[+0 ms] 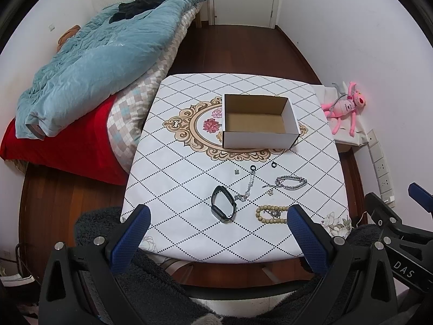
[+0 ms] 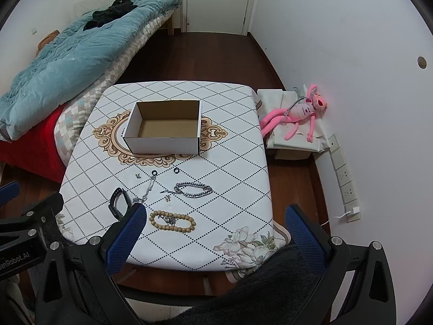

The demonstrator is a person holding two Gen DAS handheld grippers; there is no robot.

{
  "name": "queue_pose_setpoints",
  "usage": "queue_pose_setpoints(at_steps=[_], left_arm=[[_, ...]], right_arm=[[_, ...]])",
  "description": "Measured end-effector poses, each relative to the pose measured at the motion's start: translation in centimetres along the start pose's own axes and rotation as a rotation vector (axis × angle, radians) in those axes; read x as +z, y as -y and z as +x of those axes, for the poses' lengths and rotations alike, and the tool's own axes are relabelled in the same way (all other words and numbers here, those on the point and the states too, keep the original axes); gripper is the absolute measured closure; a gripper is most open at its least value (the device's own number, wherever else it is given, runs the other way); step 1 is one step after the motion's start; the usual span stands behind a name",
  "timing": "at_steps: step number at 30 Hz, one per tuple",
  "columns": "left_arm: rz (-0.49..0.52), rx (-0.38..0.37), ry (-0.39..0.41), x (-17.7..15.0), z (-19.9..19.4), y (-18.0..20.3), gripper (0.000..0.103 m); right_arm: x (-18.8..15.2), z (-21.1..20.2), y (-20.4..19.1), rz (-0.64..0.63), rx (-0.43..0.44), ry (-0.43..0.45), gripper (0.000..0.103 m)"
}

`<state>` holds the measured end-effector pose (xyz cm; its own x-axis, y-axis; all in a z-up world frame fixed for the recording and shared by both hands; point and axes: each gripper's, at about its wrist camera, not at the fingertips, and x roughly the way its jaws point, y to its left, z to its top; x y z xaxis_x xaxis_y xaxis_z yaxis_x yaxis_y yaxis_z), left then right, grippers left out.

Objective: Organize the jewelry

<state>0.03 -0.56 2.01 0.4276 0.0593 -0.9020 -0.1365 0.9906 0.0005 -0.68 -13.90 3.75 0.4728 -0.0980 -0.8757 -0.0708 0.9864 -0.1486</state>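
Observation:
An open, empty cardboard box (image 1: 258, 120) (image 2: 165, 128) stands mid-table. In front of it lie a black wristband (image 1: 223, 207) (image 2: 118, 203), a thin silver chain (image 1: 247, 187) (image 2: 146, 189), a thick silver bracelet (image 1: 291, 182) (image 2: 193, 189), a wooden bead bracelet (image 1: 270, 214) (image 2: 172, 221), two small black rings (image 1: 273, 165) (image 2: 177, 170) and small metal pieces (image 1: 237, 172). My left gripper (image 1: 217, 239) and my right gripper (image 2: 216, 239) are open and empty, above the table's near edge.
The table (image 1: 189, 230) has a diamond-pattern cloth. A bed with a blue quilt (image 1: 94, 62) is at the left. A pink plush toy (image 2: 297, 113) lies on a box at the right, with wall sockets (image 2: 343, 176) beside it. A door (image 2: 219, 0) is behind.

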Motion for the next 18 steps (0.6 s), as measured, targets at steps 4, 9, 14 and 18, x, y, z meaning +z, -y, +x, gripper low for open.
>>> queue_pose_setpoints(at_steps=[4, 9, 14, 18], left_arm=[[0.000, -0.001, 0.007, 0.08, -0.26, 0.02, 0.000], [0.001, -0.001, 0.009, 0.15, -0.37, 0.05, 0.000], [0.001, -0.002, 0.007, 0.04, -0.33, -0.01, 0.000], [0.001, -0.004, 0.006, 0.02, -0.34, -0.04, 0.000]], right_arm=[[0.18, -0.18, 0.06, -0.001, -0.003, 0.005, 0.000], [0.00, -0.47, 0.06, -0.002, -0.004, 0.012, 0.000], [0.02, -0.54, 0.08, -0.001, -0.004, 0.010, 0.000], [0.03, -0.58, 0.06, 0.000, -0.008, 0.014, 0.000]])
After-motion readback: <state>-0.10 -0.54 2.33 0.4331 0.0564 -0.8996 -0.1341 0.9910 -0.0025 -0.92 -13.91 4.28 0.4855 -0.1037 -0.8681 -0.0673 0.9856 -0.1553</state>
